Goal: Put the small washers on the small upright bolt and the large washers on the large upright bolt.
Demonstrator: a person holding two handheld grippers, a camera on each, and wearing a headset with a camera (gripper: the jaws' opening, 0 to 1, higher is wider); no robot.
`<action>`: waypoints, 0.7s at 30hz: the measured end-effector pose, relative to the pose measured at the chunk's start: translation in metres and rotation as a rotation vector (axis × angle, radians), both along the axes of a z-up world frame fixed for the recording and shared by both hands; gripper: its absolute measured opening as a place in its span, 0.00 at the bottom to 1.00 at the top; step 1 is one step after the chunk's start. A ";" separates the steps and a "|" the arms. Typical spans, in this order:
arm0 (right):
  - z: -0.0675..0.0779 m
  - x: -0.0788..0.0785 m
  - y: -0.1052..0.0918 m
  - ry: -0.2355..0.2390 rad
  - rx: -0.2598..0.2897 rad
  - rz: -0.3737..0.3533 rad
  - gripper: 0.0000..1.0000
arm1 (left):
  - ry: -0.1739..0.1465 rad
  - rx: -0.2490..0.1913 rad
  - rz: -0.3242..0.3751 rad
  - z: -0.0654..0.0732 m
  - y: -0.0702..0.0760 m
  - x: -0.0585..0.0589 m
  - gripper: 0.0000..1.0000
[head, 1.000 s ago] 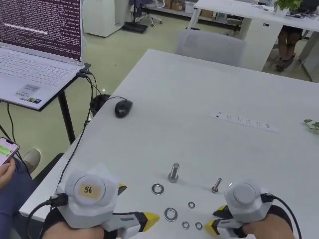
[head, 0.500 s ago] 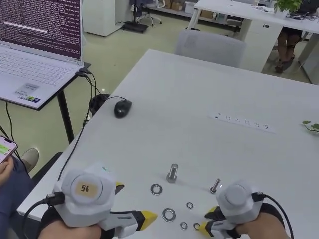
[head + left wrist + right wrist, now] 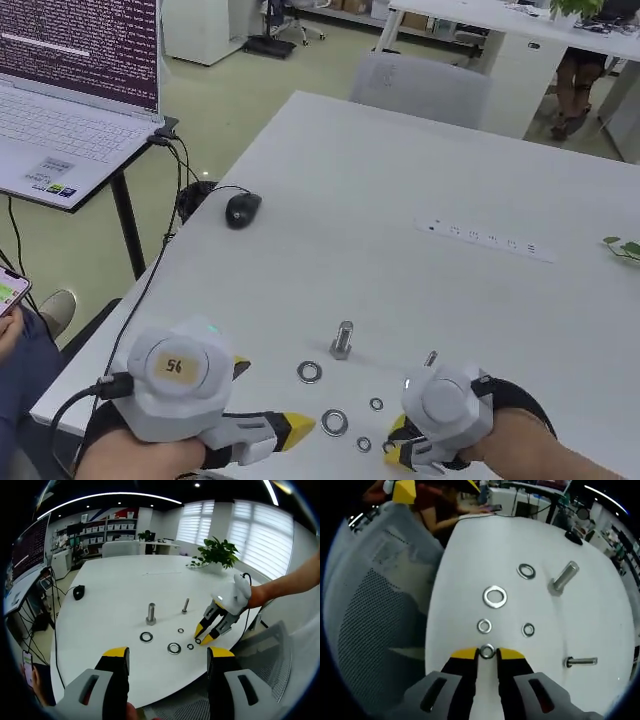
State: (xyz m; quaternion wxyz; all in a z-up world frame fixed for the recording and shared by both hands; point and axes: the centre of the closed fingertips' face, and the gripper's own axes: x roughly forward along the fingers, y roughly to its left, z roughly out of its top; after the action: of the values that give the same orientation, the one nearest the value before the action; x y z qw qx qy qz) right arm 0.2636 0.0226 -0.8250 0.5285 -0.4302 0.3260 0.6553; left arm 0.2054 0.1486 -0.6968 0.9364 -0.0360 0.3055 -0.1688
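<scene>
Left gripper (image 3: 270, 398): pale grey moulded shell, black jaws tipped in yellow, a dark oblong slot in each jaw arm. Wears a round tan disc (image 3: 175, 367) marked 56 and trails a black cable (image 3: 75, 410) from its side. Right gripper (image 3: 397, 443): same grey shell and yellow tips, capped by a plain round knob (image 3: 443, 400), with a small white light beside it and black cabling at the wrist.

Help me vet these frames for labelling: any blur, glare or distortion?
Head view: sharp, even light, large bolt crisp. Left gripper view: fisheye bends the table edge, windows blown out. Right gripper view: strong fisheye curve, yet the small washer between the jaws is sharp.
</scene>
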 end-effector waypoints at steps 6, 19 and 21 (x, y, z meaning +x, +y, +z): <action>0.000 0.002 -0.002 0.001 -0.042 0.039 0.17 | 0.001 0.003 -0.002 0.000 -0.002 -0.001 0.62; -0.001 0.000 -0.003 -0.016 -0.061 0.079 0.14 | -0.005 0.003 -0.001 0.002 -0.004 0.002 0.62; -0.001 -0.001 -0.003 -0.024 -0.062 0.084 0.14 | -0.007 0.003 -0.004 0.003 -0.006 0.003 0.62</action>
State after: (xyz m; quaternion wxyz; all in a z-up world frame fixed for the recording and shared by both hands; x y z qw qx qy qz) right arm 0.2628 0.0198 -0.8264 0.4907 -0.4677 0.3214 0.6612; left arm 0.2080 0.1429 -0.6939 0.9371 -0.0333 0.3026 -0.1705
